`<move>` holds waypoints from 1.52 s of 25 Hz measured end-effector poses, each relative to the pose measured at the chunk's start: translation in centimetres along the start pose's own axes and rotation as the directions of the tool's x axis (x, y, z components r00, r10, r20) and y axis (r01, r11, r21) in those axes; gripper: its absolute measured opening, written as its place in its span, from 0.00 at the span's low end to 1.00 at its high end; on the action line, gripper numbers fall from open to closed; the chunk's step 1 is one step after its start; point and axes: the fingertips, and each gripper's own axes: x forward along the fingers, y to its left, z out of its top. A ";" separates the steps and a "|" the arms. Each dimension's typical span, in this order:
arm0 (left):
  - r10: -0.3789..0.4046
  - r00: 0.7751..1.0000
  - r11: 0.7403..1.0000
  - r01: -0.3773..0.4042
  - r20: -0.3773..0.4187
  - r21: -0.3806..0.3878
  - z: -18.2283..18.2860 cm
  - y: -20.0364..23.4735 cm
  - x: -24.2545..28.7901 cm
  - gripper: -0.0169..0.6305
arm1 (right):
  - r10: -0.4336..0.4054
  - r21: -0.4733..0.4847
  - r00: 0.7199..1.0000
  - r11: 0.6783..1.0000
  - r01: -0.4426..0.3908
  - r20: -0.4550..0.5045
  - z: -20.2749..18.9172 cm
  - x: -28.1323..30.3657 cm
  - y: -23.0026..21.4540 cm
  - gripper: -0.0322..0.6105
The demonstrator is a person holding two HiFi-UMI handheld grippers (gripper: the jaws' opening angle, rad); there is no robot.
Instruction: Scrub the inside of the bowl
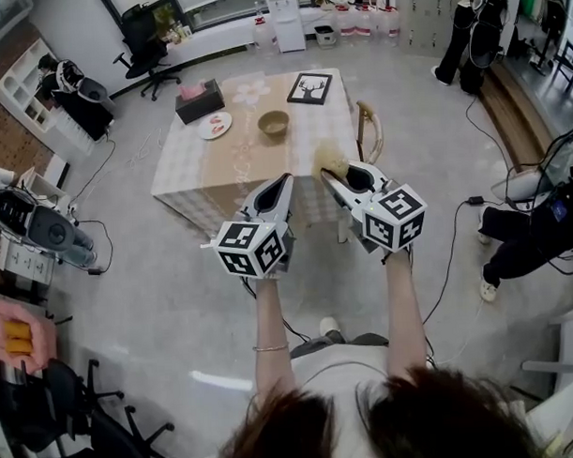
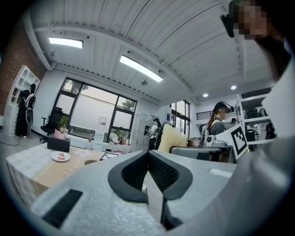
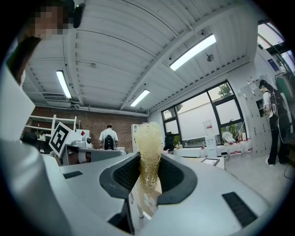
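Observation:
A tan bowl (image 1: 273,123) stands on the checkered table (image 1: 186,170) ahead of me, and shows small and low in the left gripper view (image 2: 90,162). Both grippers hang level in the air short of the table's near edge. My left gripper (image 1: 286,180) (image 2: 148,153) is shut, its pads pressed together with nothing between them. My right gripper (image 1: 328,177) (image 3: 146,159) is shut on a pale yellow mesh scrubber (image 1: 331,159) (image 3: 148,143), whose fluffy top sticks up out of the jaws. The scrubber (image 2: 171,138) also shows beside the left gripper.
On the table lie a white plate (image 1: 214,125), a dark tissue box (image 1: 199,101) and a framed picture (image 1: 310,87). A wooden chair (image 1: 368,128) stands at the table's right side. Cables cross the floor; people and office chairs stand around the room.

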 end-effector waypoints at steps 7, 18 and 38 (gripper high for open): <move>-0.017 1.000 1.000 0.017 -0.011 -0.007 -0.7 1.4 0.8 0.05 | -0.017 -0.002 1.000 1.000 0.017 -0.012 -0.9 1.2 -0.4 0.20; -0.013 1.000 1.000 0.013 -0.022 -0.002 -0.7 2.8 2.6 0.04 | -0.016 0.010 1.000 1.000 0.016 -0.010 -0.8 2.8 -2.7 0.20; 0.084 0.996 0.996 -0.084 0.002 -0.033 0.6 8.3 12.7 0.05 | 0.099 0.010 0.994 0.995 -0.099 -0.050 0.4 10.0 -12.6 0.20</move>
